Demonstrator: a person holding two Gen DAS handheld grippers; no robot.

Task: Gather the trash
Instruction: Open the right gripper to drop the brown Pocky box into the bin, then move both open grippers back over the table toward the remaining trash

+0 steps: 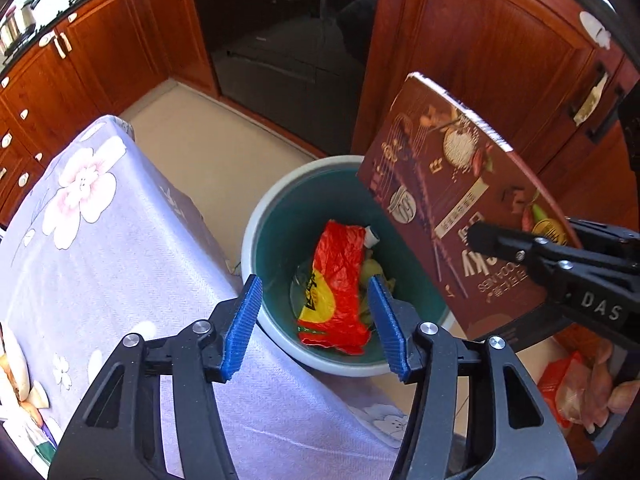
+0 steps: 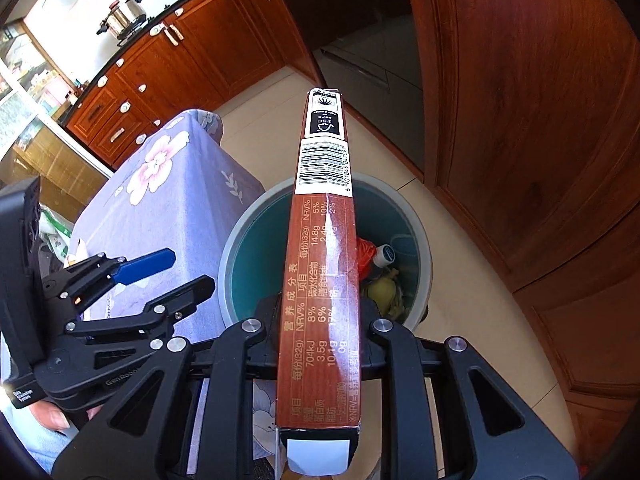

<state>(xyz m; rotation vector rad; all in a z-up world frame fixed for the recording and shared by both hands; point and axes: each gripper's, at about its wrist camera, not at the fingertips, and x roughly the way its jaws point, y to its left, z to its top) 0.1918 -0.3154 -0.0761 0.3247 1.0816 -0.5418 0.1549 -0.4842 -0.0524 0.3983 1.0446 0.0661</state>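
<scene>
**Flat box held over the bin, red bag already inside**

We take the round bin (image 1: 256, 240) as our landmark. It stands on the pale floor, just beside the table draped in a lilac flowered cloth (image 1: 120, 240). Inside the bin we see a crumpled red and yellow plastic bag (image 1: 336, 284), with a small capped bottle (image 2: 385, 256) and some yellowish scraps next to it.

Our left gripper (image 1: 316, 320) hangs above the bin's near rim, its blue pads spread apart with nothing between them; the bag lies loose below in the bin.

Our right gripper (image 2: 320, 320) is clamped on a flat brown cookie box (image 1: 460, 208), gripping it by its broad faces. The box is tilted and juts out above the bin's mouth, not yet inside it.
</scene>
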